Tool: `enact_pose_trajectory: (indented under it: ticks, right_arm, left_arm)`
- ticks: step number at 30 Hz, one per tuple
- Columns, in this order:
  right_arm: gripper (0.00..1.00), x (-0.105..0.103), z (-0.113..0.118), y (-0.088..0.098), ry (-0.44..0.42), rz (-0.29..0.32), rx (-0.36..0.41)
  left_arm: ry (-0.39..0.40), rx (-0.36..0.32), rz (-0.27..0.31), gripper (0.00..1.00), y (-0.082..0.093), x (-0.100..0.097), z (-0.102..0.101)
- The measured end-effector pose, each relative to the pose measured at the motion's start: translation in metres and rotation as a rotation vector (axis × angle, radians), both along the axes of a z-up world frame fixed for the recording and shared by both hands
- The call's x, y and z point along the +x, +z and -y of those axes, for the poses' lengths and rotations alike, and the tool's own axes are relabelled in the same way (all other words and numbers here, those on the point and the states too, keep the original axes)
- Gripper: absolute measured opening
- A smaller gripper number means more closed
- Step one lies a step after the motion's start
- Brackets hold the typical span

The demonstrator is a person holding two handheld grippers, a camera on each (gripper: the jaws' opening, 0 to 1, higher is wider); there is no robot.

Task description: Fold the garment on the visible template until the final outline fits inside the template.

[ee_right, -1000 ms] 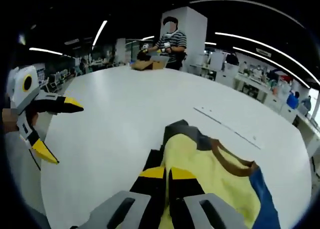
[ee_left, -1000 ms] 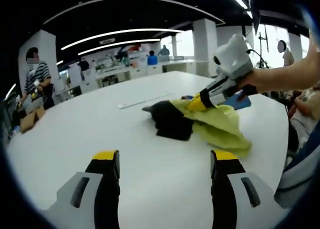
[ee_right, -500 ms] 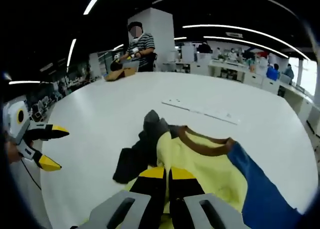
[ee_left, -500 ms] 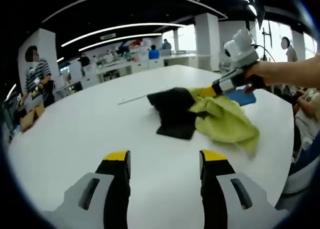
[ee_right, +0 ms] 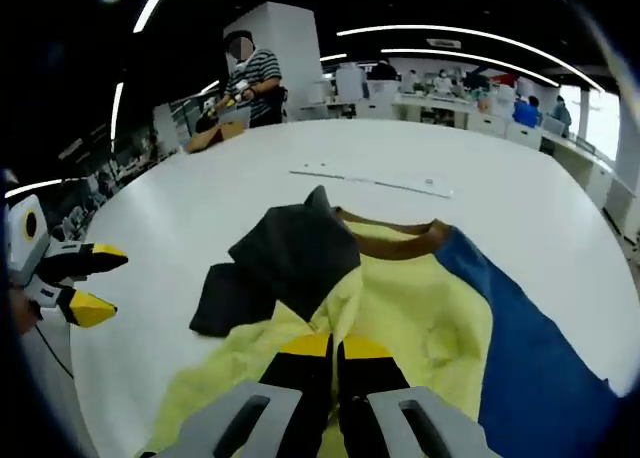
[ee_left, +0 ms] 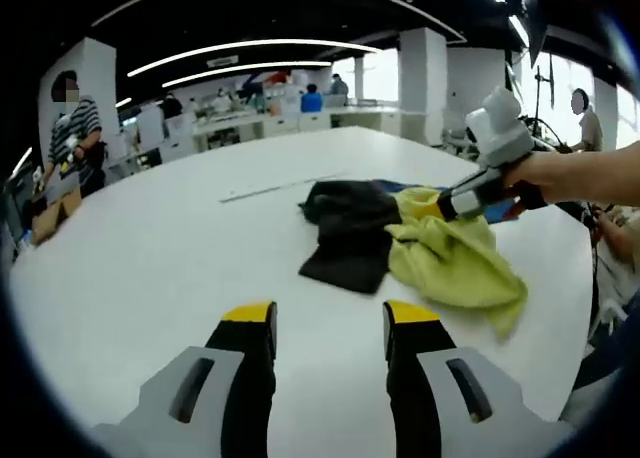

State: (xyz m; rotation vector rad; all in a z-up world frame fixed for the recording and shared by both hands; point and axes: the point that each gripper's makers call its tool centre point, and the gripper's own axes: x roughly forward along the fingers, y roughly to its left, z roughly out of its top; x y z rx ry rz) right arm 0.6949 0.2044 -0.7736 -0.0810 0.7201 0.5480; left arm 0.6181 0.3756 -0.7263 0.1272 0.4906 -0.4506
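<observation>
Left gripper view: left tool spread, narrower than before — right tool still pinching garment.

Left gripper hovers with jaws apart; right gripper, jaws pressed together, pinches the garment

Soft cloth garment — smooth matt table

Bright ceiling strip lights; glare off white table; soft, curved fisheye edges
</observation>
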Motion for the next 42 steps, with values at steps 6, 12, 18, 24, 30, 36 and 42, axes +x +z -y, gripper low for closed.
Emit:
enact_pose_trajectory:
  ticks: [6,12,18,24,30,36,42]
  right_arm:
    - [0.00,-0.001,0.001,-0.005,0.029,-0.001,-0.031]
    - [0.00,-0.002,0.000,-0.005,0.045,0.013,-0.048]
    - [0.00,-0.002,0.000,-0.005,0.047,0.030,-0.056]
    - [0.00,-0.001,0.001,-0.005,0.036,0.030,-0.033]
    - [0.00,-0.002,0.001,-0.005,0.034,0.033,-0.026]
    - [0.00,-0.002,0.000,-0.005,0.034,0.043,-0.027]
    - [0.00,-0.003,0.000,-0.005,0.029,0.047,-0.016]
  left_arm:
    - [0.027,-0.004,-0.016,0.35,-0.009,0.008,0.011]
    - [0.058,-0.010,-0.036,0.34,-0.015,0.017,0.023]
    - [0.120,-0.019,-0.061,0.34,-0.022,0.026,0.032]
    - [0.195,-0.026,-0.088,0.35,-0.031,0.037,0.035]
    - [0.234,0.009,-0.103,0.33,-0.042,0.043,0.037]
    - [0.257,0.021,-0.131,0.29,-0.055,0.044,0.042]
    - [0.253,0.049,-0.115,0.24,-0.054,0.046,0.049]
